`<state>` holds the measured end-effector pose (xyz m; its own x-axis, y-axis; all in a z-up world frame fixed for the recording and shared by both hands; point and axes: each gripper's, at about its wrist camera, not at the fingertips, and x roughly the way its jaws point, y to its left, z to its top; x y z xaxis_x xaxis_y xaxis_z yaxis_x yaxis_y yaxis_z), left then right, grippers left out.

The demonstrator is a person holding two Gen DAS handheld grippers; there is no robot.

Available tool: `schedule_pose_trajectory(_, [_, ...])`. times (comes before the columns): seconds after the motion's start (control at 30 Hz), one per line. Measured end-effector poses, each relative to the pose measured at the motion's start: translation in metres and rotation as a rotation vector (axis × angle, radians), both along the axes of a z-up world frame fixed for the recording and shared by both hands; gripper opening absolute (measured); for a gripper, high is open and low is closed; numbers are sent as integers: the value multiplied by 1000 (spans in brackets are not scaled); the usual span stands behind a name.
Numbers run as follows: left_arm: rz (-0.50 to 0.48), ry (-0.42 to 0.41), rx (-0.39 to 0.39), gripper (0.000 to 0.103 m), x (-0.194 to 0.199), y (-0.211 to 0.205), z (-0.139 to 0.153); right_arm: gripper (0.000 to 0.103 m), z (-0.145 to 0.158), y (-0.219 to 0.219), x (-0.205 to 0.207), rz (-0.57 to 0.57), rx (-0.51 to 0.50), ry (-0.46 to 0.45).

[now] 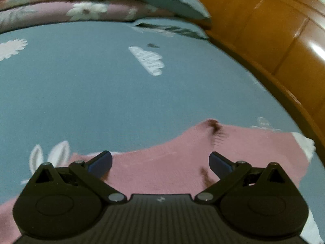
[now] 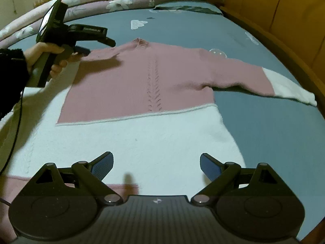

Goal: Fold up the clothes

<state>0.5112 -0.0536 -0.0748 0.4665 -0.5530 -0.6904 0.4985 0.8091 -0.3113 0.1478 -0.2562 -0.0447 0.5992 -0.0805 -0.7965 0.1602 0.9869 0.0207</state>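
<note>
Sweater (image 2: 142,75) lies flat on the bed (image 2: 254,126); the left gripper (image 1: 160,163) gapes empty over its shoulder, the right gripper (image 2: 156,163) wide, empty, above its hem.

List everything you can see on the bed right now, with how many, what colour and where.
sweater: one, pink with white lower part and white cuffs, spread flat on the bed, one sleeve stretched toward the wooden frame
bed sheet: one, blue-grey with white prints, under the sweater
quilts: folded stack, white and mauve floral, far end of the bed
pillow: one, blue-grey, beside the quilts
bed frame: one, orange-brown wood, along the bed's edge
hand: one, dark sleeve, holding the left tongs
left tongs: open, over the sweater's shoulder
right tongs: open, over the white hem
</note>
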Motion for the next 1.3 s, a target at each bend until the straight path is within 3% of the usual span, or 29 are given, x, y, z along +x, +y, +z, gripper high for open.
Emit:
schedule_pose_trajectory(0.17, [3, -26, -92, 100, -37, 35, 31, 96, 10, 10, 6, 44, -9, -30])
schedule_pose_trajectory(0.37, [55, -77, -179, 100, -103, 118, 64, 96, 11, 13, 25, 107, -3, -26])
schedule_pose_trajectory(0.63, [460, -103, -23, 96, -178, 269, 72, 96, 21, 29, 56, 256, 10, -56])
schedule_pose_trajectory(0.83, [795, -60, 80, 73, -224, 378, 62, 96, 30, 47, 75, 348, 6, -77])
schedule_pose_trajectory(0.9, [904, -47, 110, 61, -235, 407, 53, 96, 33, 51, 79, 367, 6, -85])
schedule_pose_trajectory(1.0, [1025, -22, 142, 55, -238, 443, 38, 96, 36, 55, 83, 381, -1, -88])
schedule_pose_trajectory(1.13, [1093, 9, 171, 54, -222, 473, 20, 96, 35, 56, 87, 364, -12, -76])
schedule_pose_trajectory(1.3, [1055, 22, 166, 54, -199, 480, 1, 96, 38, 58, 93, 332, -26, -68])
